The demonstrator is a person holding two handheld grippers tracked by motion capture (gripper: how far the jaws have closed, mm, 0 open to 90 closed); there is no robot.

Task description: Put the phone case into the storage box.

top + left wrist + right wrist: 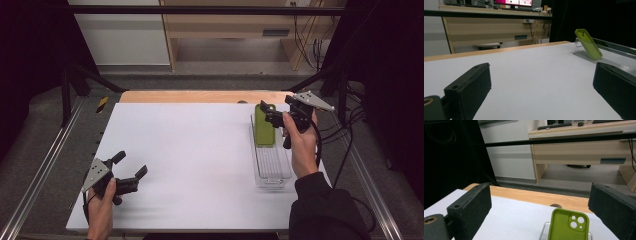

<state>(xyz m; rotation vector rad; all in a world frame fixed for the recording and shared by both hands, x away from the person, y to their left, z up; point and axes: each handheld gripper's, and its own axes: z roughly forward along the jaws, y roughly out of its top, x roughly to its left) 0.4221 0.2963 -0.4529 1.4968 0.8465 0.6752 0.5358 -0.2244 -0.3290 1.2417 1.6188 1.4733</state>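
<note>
Toward the far right of the white table (190, 150), a lime-green phone case (264, 126) leaned tilted in the far end of a clear plastic tray (272, 167), its camera cut-outs at the top and its hollow inner side facing the right gripper's camera. The tray lay lengthwise near the table's right edge, running away from the person. The right gripper (270, 114), held in the person's right hand (301, 142) with a dark sleeve (322, 205) behind it, hovered just above and beside the case, jaws spread wide and holding nothing; in the right gripper view the two black jaws stood well apart at either side, with the case low between them and not touched by either. At the near left corner of the table, the left gripper (131, 166) was held in the person's left hand (101, 210), low over the table surface, its jaws likewise wide open and empty, well apart from the tray. From the left gripper view the case showed far off to the right, propped at a slant against the tray's end wall. A strip of bare wood (200, 96) ran along the table's far edge.
</note>
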